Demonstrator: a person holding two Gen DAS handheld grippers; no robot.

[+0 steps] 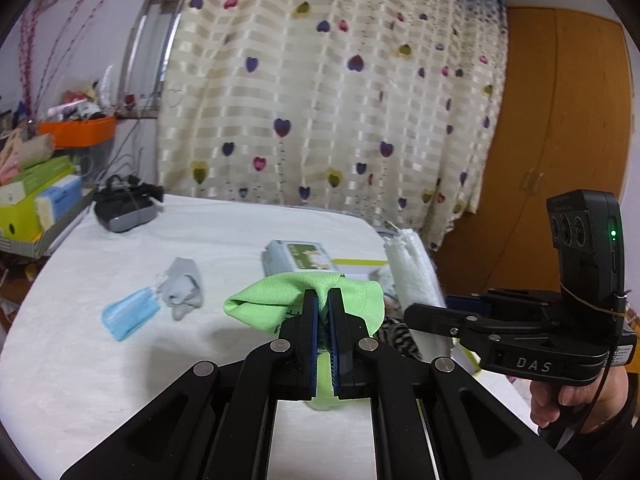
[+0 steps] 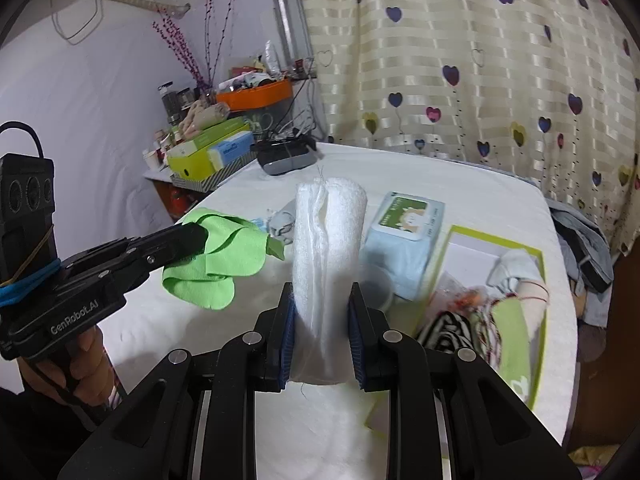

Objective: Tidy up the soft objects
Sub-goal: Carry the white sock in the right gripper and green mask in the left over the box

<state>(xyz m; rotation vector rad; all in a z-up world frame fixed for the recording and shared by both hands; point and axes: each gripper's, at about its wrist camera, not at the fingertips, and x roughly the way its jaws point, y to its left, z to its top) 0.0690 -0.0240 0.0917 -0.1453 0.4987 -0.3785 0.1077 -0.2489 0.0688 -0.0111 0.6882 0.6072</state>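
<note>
My left gripper (image 1: 323,300) is shut on a bright green cloth (image 1: 272,300), which hangs bunched above the white table (image 1: 120,360). The same green cloth (image 2: 216,264) shows in the right wrist view, pinched by the left gripper (image 2: 200,236) at the left. My right gripper (image 2: 322,300) is shut on a rolled white towel (image 2: 324,240) that stands up between its blue pads. That white towel (image 1: 416,280) also shows at the right of the left wrist view, in front of the right gripper's body. A blue face mask (image 1: 130,316) and a grey cloth (image 1: 182,288) lie on the table.
A lime-edged tray (image 2: 540,264) at the right holds striped and pale soft items. A wipes pack (image 2: 404,240) lies beside it. A black headset (image 2: 284,156) sits at the far edge, with boxes and an orange bin (image 2: 256,98) on a side shelf. A heart-patterned curtain hangs behind.
</note>
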